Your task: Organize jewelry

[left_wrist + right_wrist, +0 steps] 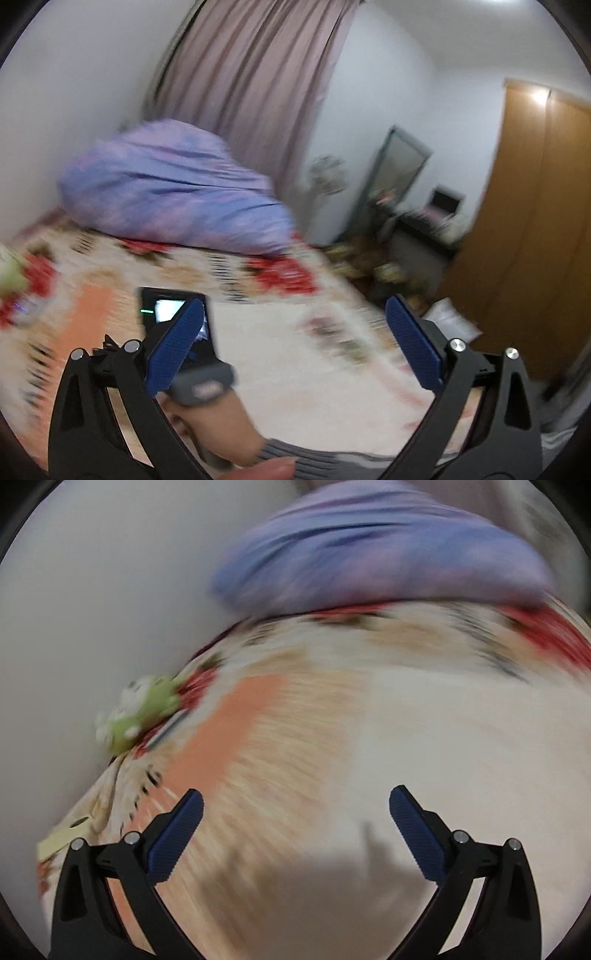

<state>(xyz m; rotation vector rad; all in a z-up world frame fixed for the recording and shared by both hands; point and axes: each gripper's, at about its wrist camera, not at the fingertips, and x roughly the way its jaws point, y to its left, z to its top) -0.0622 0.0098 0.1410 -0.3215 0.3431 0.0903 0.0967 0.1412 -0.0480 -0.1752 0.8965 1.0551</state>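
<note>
Both views are blurred by motion and no jewelry can be made out. My left gripper point(295, 343) is open and empty above a flowered bedspread point(280, 332). The back of the other hand-held gripper point(177, 317), with a lit screen, shows behind my left blue pad point(173, 350), held by a hand. My right gripper point(295, 827) is open and empty over the same bedspread point(332, 720). A green and white object point(144, 709) lies at the bed's left edge by the wall; it also shows in the left wrist view point(11, 273).
A purple-blue quilt point(173, 188) is piled at the head of the bed, and shows in the right wrist view point(384, 542). A mauve curtain point(255, 74) hangs behind it. A mirror point(399, 166), a cluttered dresser point(424, 225) and a wooden wardrobe point(535, 221) stand to the right.
</note>
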